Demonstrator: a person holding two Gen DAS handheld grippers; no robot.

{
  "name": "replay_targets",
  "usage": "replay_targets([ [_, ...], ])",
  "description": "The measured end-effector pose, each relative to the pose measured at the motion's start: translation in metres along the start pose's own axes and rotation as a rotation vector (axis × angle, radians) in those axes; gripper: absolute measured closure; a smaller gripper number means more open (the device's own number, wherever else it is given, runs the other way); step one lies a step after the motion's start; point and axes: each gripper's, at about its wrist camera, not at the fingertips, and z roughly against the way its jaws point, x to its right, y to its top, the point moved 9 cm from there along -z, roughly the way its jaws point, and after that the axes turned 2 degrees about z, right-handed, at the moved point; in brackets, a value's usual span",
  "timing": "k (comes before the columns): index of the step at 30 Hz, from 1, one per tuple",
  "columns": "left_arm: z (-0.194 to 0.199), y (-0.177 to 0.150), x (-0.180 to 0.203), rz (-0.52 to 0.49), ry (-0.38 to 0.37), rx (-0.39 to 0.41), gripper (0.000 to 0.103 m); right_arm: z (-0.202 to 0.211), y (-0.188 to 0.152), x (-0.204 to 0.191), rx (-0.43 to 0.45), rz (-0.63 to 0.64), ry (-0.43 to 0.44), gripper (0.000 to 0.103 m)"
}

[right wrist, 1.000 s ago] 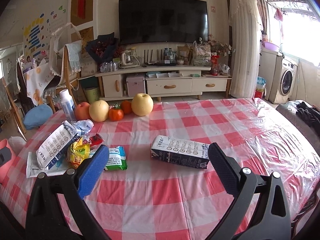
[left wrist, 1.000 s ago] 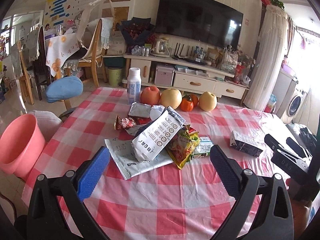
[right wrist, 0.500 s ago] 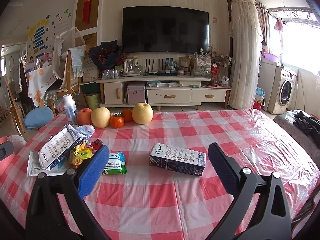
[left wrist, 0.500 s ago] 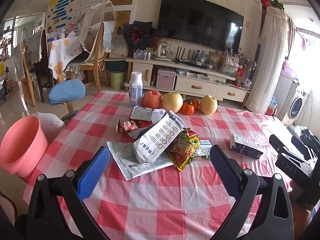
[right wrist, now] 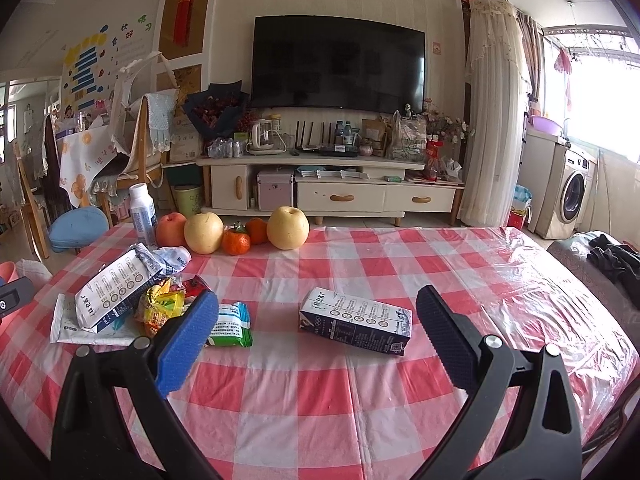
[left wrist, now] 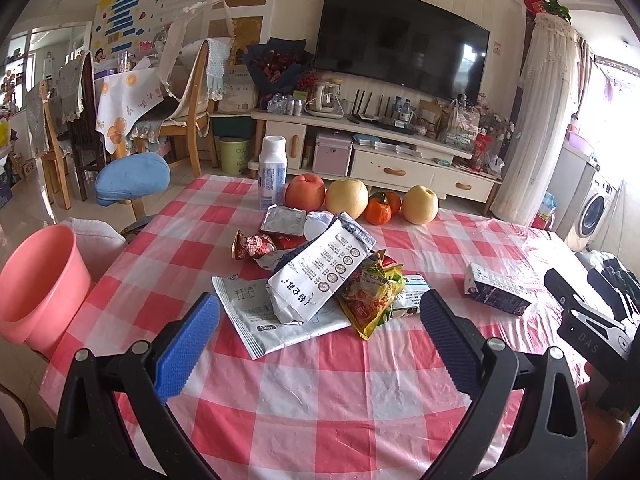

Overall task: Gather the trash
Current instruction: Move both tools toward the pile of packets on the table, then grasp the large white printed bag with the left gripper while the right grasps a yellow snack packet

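Task looked unstarted. Left gripper (left wrist: 320,338) and right gripper (right wrist: 316,336) both hovered released and empty over the near bench (right wrist: 320,412). The wrapper pile (left wrist: 316,280) lay mid-left; the dark milk carton (right wrist: 356,321) lay alone to its right. The pink bucket (left wrist: 38,284), off the left edge, showed no trash inside. Everything remained to collect.

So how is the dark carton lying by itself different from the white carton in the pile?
The dark carton is navy with a white end; the white carton is mostly white. The dark carton lies flat and alone on the checked tablecloth; the white carton leans tilted atop other wrappers. The dark carton keeps its box shape; the white carton looks crumpled at its top. Both bear round printed icons.
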Motion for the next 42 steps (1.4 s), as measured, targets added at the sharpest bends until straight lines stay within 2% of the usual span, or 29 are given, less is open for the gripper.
replay_targets([
  [6, -0.016, -0.007, -0.005, -0.008, 0.004, -0.036, 0.004, -0.006, -0.005, -0.005, -0.012, 0.031, 0.003, 0.003],
  [14, -0.025, -0.012, -0.004, -0.020, 0.004, -0.037, 0.004, -0.008, -0.006, -0.007, -0.011, 0.039, 0.001, 0.003],
  [23, -0.038, -0.021, 0.006, -0.077, -0.023, -0.058, 0.004, -0.017, -0.014, -0.012, -0.054, 0.037, 0.053, 0.003],
  [28, -0.050, -0.024, 0.011, -0.153, -0.051, -0.075, 0.004, -0.032, -0.024, 0.001, -0.134, -0.084, 0.119, 0.003],
  [34, -0.071, -0.015, 0.008, -0.239, -0.070, -0.092, 0.004, -0.053, -0.026, 0.042, -0.184, -0.227, 0.121, 0.003],
  [42, -0.115, -0.016, 0.000, -0.385, -0.032, -0.167, 0.004, -0.109, -0.038, 0.104, -0.272, -0.459, 0.145, 0.003],
])
